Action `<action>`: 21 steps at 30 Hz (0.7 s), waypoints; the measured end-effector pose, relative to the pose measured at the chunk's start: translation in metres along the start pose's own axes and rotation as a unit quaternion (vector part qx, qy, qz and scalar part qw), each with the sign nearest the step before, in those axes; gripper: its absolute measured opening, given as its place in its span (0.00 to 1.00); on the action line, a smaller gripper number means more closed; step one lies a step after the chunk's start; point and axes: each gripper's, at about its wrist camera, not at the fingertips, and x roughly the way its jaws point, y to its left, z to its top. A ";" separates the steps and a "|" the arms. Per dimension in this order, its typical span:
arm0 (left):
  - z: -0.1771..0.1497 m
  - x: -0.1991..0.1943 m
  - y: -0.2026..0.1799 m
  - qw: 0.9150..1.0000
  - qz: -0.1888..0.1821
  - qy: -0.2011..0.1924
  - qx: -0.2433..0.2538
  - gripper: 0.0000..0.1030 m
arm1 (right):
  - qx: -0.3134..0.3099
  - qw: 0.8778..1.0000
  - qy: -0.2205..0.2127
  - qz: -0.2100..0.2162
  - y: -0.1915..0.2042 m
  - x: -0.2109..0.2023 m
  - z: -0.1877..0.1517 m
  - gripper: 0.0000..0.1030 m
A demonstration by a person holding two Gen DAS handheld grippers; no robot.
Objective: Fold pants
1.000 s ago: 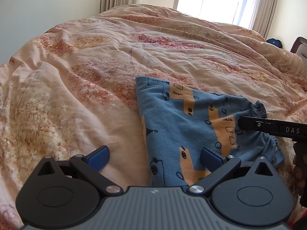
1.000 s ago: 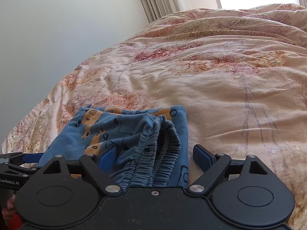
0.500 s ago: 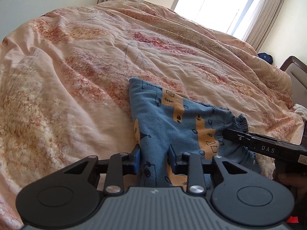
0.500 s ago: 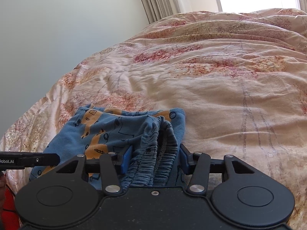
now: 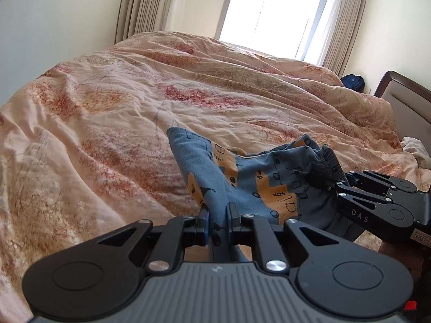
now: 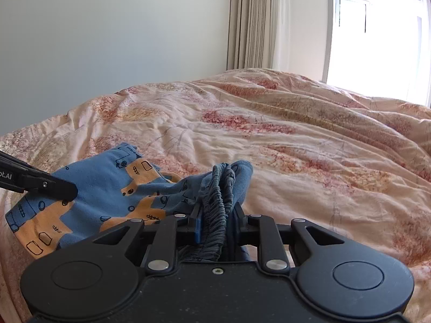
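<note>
Soft blue knit pants, printed with orange blocks and small dark outline shapes, gathered grey-blue elastic waistband bunched into ribbed folds. Lying near the bed's near edge on a rumpled peach duvet with red and ochre blotches, thin cotton creased into long ridges; partly lifted off it, sagging between two grips.

Beyond the far edge of the bed: beige pleated curtains, a bright window, plain pale wall. At the right side, a padded headboard with dark wood frame, a small dark blue object beside it, a bit of white cloth at the duvet's edge.

Left tongs, black with blue pads, closing, pinched on a narrow fold at the leg end of the pants. Right tongs closing too, clamped on the thick waistband, ruffled elastic standing up between the fingers. Each tool's black linkage intruding into the other's view, hiding part of the fabric.
</note>
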 end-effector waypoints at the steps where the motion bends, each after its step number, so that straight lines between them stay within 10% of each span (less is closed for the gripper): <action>1: 0.004 -0.002 0.000 1.000 0.001 -0.005 0.005 0.12 | 0.002 1.000 -0.014 -0.004 0.001 -0.004 0.003 0.22; 9: 0.059 -0.002 0.013 0.997 0.032 -0.049 0.045 0.13 | 0.026 0.996 -0.080 -0.036 0.016 -0.005 0.042 0.22; 21: 0.097 0.059 0.068 0.990 0.083 -0.016 0.113 0.13 | 0.131 0.987 -0.088 -0.033 0.040 0.089 0.077 0.21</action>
